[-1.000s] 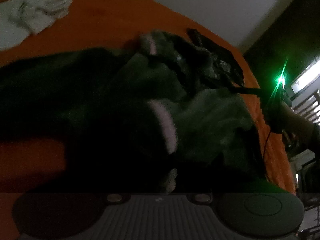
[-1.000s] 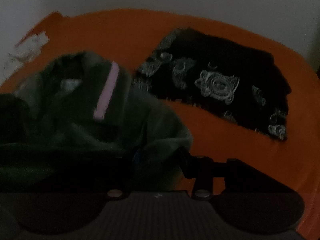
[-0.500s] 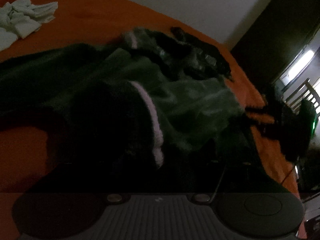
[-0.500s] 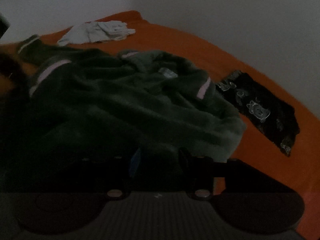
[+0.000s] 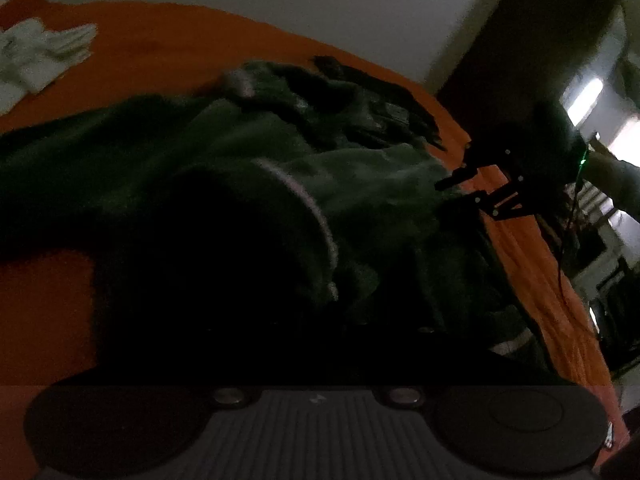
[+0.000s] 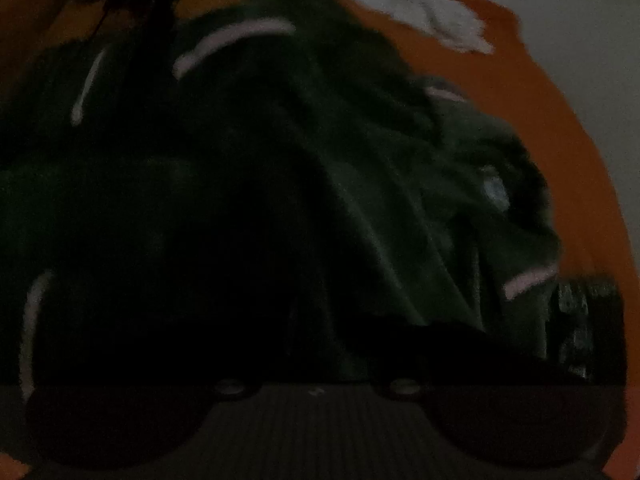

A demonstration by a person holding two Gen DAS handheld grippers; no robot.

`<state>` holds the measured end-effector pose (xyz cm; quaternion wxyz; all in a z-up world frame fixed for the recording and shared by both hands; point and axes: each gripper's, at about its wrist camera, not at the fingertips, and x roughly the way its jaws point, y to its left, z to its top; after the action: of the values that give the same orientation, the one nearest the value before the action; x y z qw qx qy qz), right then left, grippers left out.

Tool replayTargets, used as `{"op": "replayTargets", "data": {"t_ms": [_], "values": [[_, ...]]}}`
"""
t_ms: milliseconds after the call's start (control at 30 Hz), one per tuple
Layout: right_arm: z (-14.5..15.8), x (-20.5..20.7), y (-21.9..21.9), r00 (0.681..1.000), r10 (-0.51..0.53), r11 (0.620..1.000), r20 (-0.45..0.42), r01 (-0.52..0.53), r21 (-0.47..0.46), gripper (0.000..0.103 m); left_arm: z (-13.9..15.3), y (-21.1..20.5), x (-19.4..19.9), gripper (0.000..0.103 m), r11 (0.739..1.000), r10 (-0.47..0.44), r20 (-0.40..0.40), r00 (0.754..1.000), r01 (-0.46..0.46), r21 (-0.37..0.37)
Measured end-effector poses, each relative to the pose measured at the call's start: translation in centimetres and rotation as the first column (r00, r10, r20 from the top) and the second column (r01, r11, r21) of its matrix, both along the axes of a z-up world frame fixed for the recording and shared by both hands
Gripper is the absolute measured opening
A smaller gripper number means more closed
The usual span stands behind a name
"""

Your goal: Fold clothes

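A dark green garment with pale pink stripes lies crumpled on the orange bed. My left gripper is sunk in a shadowed fold of it, shut on the cloth, with its fingers hidden in the dark. In the left wrist view my right gripper sits at the garment's far right edge with a gap between its black fingers. Its jaws are closing. The right wrist view is filled by the green garment. There the right gripper is lost in dark cloth lying between its fingers.
A black patterned garment lies beyond the green one and shows at the right edge of the right wrist view. A white crumpled cloth sits near the bed's far corner. A person's arm and a dark doorway are at the right.
The right wrist view has rolled and swung over the green garment, which now fills it. In the left wrist view the right gripper has come up to the garment's edge.
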<state>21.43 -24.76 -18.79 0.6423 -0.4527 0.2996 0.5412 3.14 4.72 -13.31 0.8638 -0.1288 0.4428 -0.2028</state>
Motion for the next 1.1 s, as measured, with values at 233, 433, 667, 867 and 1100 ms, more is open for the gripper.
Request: {"op": "replayTargets", "data": {"t_ms": [233, 433, 667, 867, 1100], "values": [[-0.9, -1.3, -0.5, 0.99, 0.139, 0.988, -0.031, -0.141, -0.066, 0.009, -0.3, 2.1, -2.8, 0.01, 0.996, 0.076, -0.025, 0.997, -0.077, -0.048], [0.1, -3.8, -3.4, 0.993, 0.116, 0.993, 0.007, -0.116, -0.001, 0.015, 1.5, 1.1, -2.1, 0.067, 0.996, 0.089, 0.001, 0.996, -0.089, -0.027], [-0.1, -3.9, -3.7, 1.0, -0.006, 0.997, 0.006, 0.006, 0.074, 0.027, 2.3, -1.2, 1.8, 0.087, 0.996, 0.087, 0.019, 0.996, -0.088, 0.002], [1.2, -3.8, -2.4, 0.991, -0.112, 0.963, -0.073, 0.126, 0.24, 0.035, 0.5, -3.5, 2.3, 0.017, 0.999, -0.005, 0.082, 0.997, 0.002, 0.035], [0.2, -4.4, 1.7, 0.998, 0.01, 0.976, -0.066, 0.004, 0.218, 0.035, 0.2, -1.6, -2.9, 0.007, 1.0, -0.009, 0.212, 0.977, 0.004, 0.025]]}}
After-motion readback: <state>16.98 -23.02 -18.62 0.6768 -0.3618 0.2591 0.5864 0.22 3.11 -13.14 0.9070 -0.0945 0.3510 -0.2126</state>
